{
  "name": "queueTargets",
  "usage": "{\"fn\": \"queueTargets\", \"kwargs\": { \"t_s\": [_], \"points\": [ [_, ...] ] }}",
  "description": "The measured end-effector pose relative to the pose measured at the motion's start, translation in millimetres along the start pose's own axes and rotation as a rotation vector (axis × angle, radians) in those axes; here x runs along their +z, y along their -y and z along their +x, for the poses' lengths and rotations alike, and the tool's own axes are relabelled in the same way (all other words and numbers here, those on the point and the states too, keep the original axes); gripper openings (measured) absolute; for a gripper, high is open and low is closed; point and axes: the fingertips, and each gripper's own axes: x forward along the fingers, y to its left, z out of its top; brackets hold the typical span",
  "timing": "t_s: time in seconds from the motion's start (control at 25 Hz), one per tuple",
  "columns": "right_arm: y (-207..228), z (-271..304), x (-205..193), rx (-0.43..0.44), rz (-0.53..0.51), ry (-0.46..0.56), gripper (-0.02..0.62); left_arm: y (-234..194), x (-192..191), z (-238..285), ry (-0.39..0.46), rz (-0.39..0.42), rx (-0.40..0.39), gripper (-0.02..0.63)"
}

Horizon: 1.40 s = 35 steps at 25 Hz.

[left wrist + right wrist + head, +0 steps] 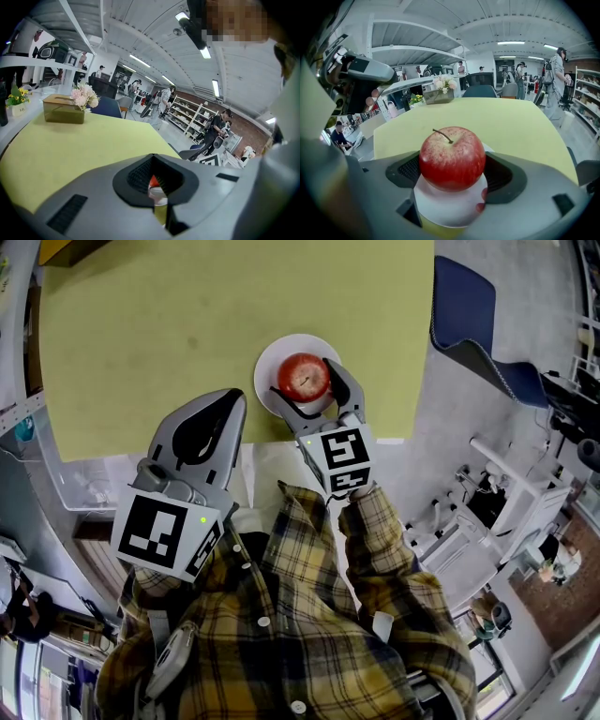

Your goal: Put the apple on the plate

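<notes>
Head view only: shows whole layout, w/ apple (304,377) on white plate (270,360) near front edge of yellow-green tabletop (159,324). Also shows right hand-held gripper (306,381) reaching in from person's side, one jaw each side of fruit.

Right gripper view only: closes in on grip, both pads pressed on apple's flanks, stem up, underside resting on plate. Adds brown box w/ pink flowers (440,95) at tabletop's far side, plus shelving & people in bkgd.

Left gripper view only: looks along left hand-held gripper (228,407), jaws shut to a thin slit w/ nothing btwn them. Catches a sliver of apple & plate thru slit.

Pose: right forearm in plaid sleeve (380,540) stretched fwd, marker cube face-up. Left unit held lower-left of plate, tips just over tabletop's front edge, near plate rim but apart.

Around: blue chair (469,315) right of tabletop. Plate's near rim covered by right jaws from above. Most of left gripper view blocked by own grey jaws.
</notes>
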Motion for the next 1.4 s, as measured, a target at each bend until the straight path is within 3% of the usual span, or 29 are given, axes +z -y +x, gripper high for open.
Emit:
{"fn": "queueTargets", "kwargs": {
  "t_s": [0.36,1.4],
  "points": [
    [-5.0,0.4,1.8,0.022,0.005,-0.005,0.399,2.7,1.4,0.7,0.003,0.000,-0.004,0.002],
    [0.6,0.3,0.3,-0.034,-0.011,-0.013,0.414,8.0,0.8,1.2,0.006,-0.002,-0.021,0.003]
  ]
}}
